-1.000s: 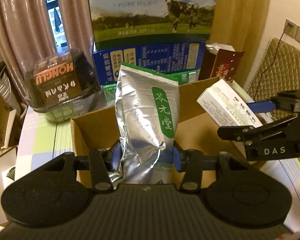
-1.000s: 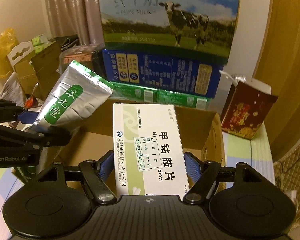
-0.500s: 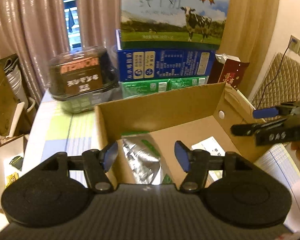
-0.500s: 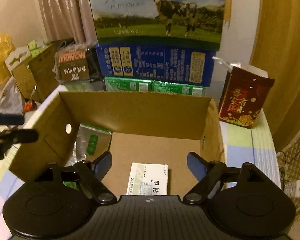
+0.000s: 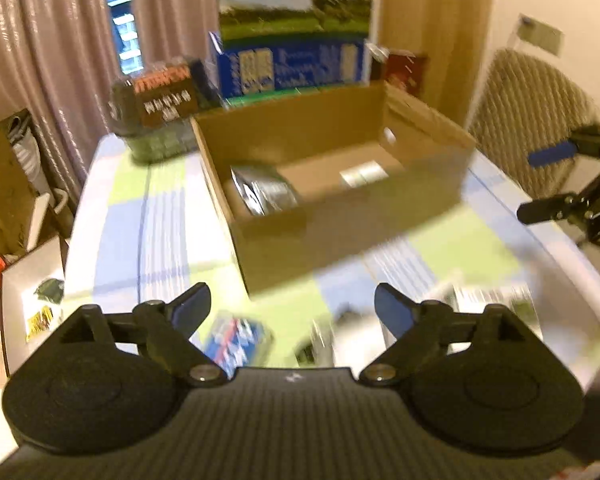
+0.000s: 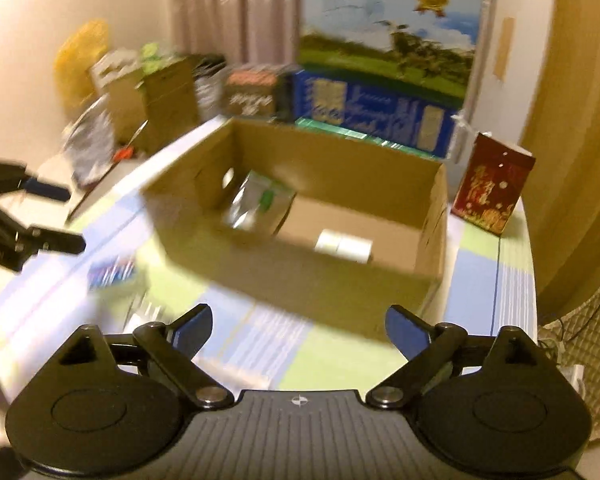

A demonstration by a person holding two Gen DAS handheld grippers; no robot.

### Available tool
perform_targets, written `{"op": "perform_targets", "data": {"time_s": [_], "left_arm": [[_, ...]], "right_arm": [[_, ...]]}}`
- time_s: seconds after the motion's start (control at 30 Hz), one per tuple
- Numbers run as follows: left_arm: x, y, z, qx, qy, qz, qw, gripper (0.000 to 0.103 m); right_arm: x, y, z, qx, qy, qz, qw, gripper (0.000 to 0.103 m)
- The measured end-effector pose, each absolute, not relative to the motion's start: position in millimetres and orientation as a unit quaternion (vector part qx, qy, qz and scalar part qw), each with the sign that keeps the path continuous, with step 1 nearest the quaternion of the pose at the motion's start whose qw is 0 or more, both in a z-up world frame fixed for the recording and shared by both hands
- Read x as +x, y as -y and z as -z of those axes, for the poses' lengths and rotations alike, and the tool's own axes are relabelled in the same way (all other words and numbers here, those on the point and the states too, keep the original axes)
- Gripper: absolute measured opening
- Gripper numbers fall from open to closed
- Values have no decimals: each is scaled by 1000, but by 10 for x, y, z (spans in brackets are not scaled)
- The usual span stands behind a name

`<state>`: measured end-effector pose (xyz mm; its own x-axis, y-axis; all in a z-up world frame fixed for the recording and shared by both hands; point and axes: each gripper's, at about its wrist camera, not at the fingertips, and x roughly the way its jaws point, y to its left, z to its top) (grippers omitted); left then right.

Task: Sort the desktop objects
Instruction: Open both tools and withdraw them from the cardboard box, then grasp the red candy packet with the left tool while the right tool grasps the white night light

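An open cardboard box stands on the table. A silver tea pouch lies in its left part and a white medicine box on its floor. My left gripper is open and empty, above the table in front of the box. My right gripper is open and empty, also in front of the box. A small blue packet and a few blurred items lie on the table near the front.
Behind the box stand stacked milk cartons, a dark snack tub and a red gift bag. The checked tablecloth spreads left of the box. Cardboard clutter sits past the left edge. A chair is at right.
Both grippers let go of the pouch and the medicine box, which now lie in the cardboard box. Both have pulled back toward the front of the table and opened wider.
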<state>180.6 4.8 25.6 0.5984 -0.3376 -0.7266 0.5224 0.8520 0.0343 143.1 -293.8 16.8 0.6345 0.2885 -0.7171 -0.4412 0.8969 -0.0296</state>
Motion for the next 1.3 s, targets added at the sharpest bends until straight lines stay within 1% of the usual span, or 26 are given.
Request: {"op": "perform_targets", "data": {"time_s": [0.07, 0.17, 0.3, 0.47, 0.6, 0.73, 0.87, 1.13, 1.3], "left_arm": [[1607, -74, -187, 135, -383, 256, 877, 94], [1319, -57, -81, 169, -381, 281, 865, 101], [1052, 38, 91, 207, -377, 331, 840, 102], [873, 231, 355, 267, -380, 372, 804, 102], [882, 300, 500, 277, -391, 396, 783, 102], [933, 382, 613, 302, -390, 412, 766, 99], [986, 438, 667, 313, -391, 419, 757, 95], [1029, 536, 704, 329, -394, 435, 740, 92], [1002, 611, 766, 349, -399, 443, 723, 87]], "right_arm": [[1229, 2875, -111, -127, -377, -217, 891, 93], [967, 2744, -22, -170, -374, -237, 880, 95], [722, 2549, 116, -220, -372, -274, 859, 96], [622, 2294, 297, -292, -370, -317, 823, 96], [618, 2166, 471, -331, -375, -336, 798, 96], [687, 2100, 624, -345, -391, -350, 779, 96], [756, 2067, 717, -343, -402, -350, 773, 96], [779, 2025, 802, -347, -410, -366, 760, 96], [765, 1992, 860, -354, -410, -376, 752, 94]]}}
